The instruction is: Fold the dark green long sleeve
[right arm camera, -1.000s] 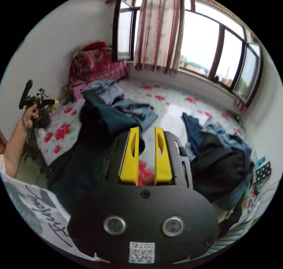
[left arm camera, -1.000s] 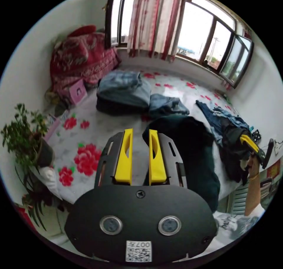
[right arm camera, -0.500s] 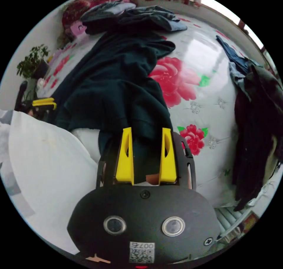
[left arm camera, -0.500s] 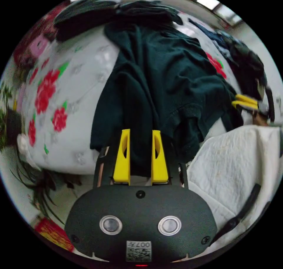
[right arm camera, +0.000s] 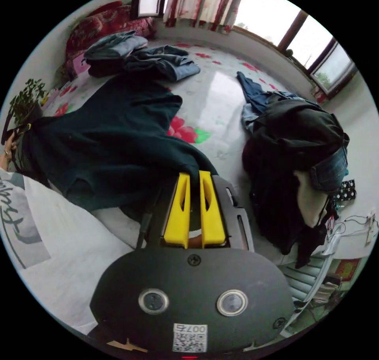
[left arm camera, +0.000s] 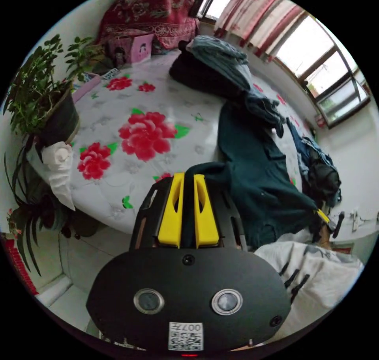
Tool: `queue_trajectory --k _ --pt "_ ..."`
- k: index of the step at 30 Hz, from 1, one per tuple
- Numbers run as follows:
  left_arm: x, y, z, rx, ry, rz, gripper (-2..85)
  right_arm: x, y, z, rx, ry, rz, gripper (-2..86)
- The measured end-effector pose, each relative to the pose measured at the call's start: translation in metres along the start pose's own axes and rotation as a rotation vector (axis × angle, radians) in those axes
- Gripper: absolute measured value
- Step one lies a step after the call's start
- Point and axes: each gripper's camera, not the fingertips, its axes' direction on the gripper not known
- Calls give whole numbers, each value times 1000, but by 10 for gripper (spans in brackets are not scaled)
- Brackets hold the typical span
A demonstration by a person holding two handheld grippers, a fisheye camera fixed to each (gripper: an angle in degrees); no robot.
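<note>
Garment: dark green long sleeve (right arm camera: pixel 110 139), soft, limp; likely sags between holds.
Left gripper (left arm camera: pixel 188 178): jaws clamped on hem, 12 o'clock.
Right gripper (right arm camera: pixel 193 176): jaws clamped likewise.

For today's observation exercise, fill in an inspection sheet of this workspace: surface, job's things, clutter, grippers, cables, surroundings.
Surface: white bed cover with red flower print.
Job's things: dark green long sleeve top, stretched between both grippers.
Clutter: folded blue and black clothes stack; dark heap of jackets and jeans.
Grippers: left gripper and right gripper, yellow jaws shut on the top's edges.
Cables: thin wires by the wall.
Surroundings: potted green plant; red-striped curtains; windows.
</note>
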Motion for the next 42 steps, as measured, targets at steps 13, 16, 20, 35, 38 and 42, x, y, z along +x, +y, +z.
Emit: queue_trajectory --k 13,16,20,35,38,42 --pt "146 129 83 -199 63 502 106 -99 48 17 -93 -292 -163 83" --pt "169 165 101 -242 -57 617 119 -128 52 29 -143 -354 -228 89" --pt "171 178 83 -254 -64 664 82 -156 61 43 -171 -276 -282 79" --pt "60 189 -251 531 856 192 -4 -61 107 -332 601 -445 -148 -2" --pt "71 214 -342 750 912 336 -6 -57 139 -437 856 -379 -208 -2" --pt "87 248 -436 1007 947 544 -6 -49 187 -554 1181 -292 -273 -2"
